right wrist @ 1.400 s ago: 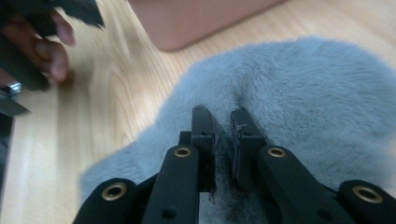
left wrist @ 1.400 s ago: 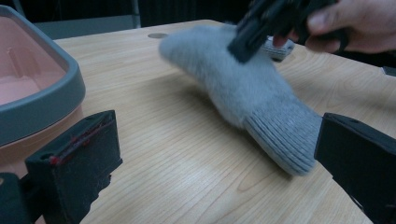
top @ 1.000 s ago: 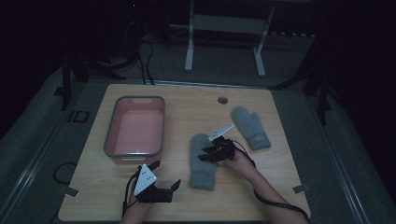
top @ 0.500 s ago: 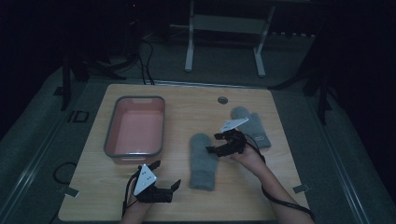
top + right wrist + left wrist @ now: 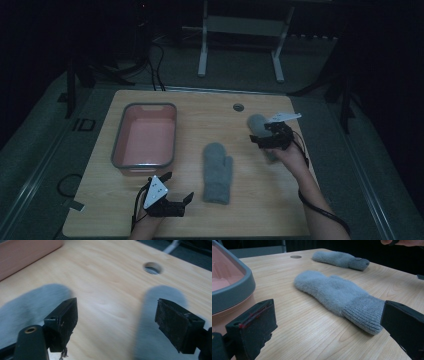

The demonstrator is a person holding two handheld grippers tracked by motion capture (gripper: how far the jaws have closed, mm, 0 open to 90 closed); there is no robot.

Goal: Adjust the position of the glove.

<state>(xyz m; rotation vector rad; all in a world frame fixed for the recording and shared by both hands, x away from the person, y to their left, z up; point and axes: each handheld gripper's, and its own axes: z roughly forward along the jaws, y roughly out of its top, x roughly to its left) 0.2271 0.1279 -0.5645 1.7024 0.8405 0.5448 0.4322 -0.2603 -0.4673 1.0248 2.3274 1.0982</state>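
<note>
A grey mitten [image 5: 217, 172] lies flat in the middle of the wooden table [image 5: 200, 115], cuff toward the front edge. A second grey mitten [image 5: 256, 123] lies at the right, partly under my right gripper [image 5: 257, 140]. That gripper hovers above it with its jaws wide; they have just been opening and nothing is between them. In the right gripper view [image 5: 117, 320] the jaws frame bare wood, the middle mitten [image 5: 32, 305] at left and the second mitten [image 5: 160, 315] at right. My left gripper [image 5: 179, 186] rests open near the front edge, beside the middle mitten's cuff [image 5: 364, 315].
A pink tub with a grey rim [image 5: 116, 145] stands at the table's left, close to the left gripper [image 5: 327, 327]. A round cable hole [image 5: 238, 107] sits near the far edge. Dark floor, cables and a stand lie beyond the table.
My right gripper has left the middle mitten, risen and moved right to hover over the second mitten. Its jaws have spread. The middle mitten stays flat. The left gripper has not moved.
</note>
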